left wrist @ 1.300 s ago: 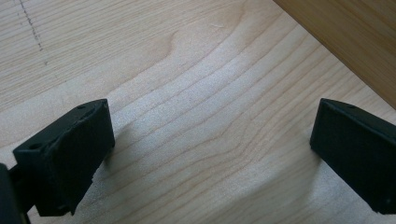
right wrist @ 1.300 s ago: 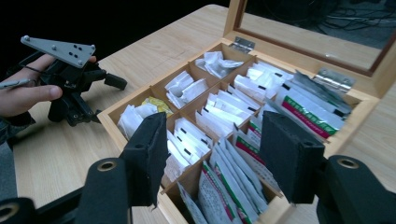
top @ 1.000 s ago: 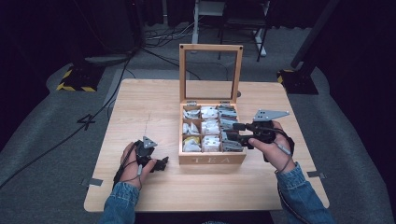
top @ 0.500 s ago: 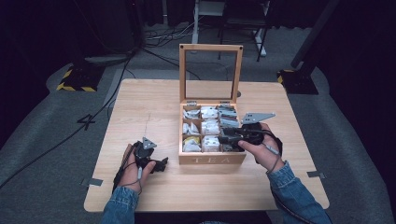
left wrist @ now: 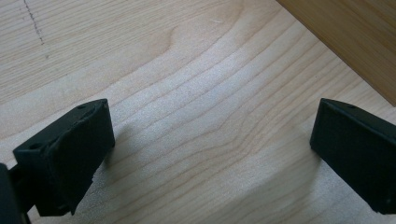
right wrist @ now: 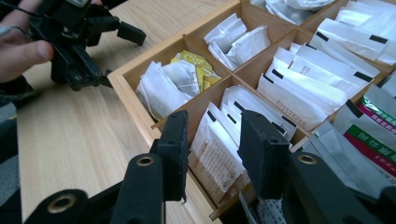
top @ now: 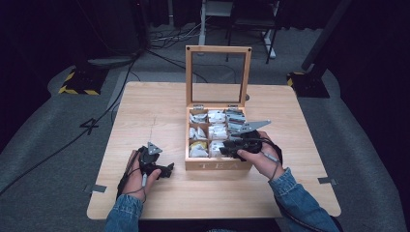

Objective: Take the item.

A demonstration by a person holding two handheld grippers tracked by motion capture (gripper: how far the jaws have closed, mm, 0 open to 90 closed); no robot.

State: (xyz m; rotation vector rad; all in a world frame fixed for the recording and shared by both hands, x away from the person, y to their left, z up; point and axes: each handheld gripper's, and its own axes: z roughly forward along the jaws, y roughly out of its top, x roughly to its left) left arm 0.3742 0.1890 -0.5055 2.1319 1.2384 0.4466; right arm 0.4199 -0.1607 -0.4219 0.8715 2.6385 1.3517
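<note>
While the white tea sachets (right wrist: 219, 154) stand upright in the front middle compartment of the wooden tea box (top: 217, 165), the right gripper (right wrist: 212, 147) reaches down over them, its two black jaws set on either side of the front packets at a narrow gap. The jaws have just been closing, and the sachets are between them; whether the pads already press on the paper cannot be told. In the high view the right gripper (top: 231, 147) sits over the front right part of the box, held by the person's right hand (top: 258, 157).

The compartment to one side holds white and yellow sachets (right wrist: 180, 79), and the one on the other side holds packets with green and magenta print (right wrist: 373, 135). The box stands near the middle of the desk (top: 159, 111), closer to its front edge, with its glass-paned lid (top: 218, 75) upright at the back.

The left gripper (top: 162, 169) rests on the desk just left of the box, near the front edge, in the left hand (top: 138, 176). In the left gripper view its jaws stand wide apart over bare wood, with nothing between them.
</note>
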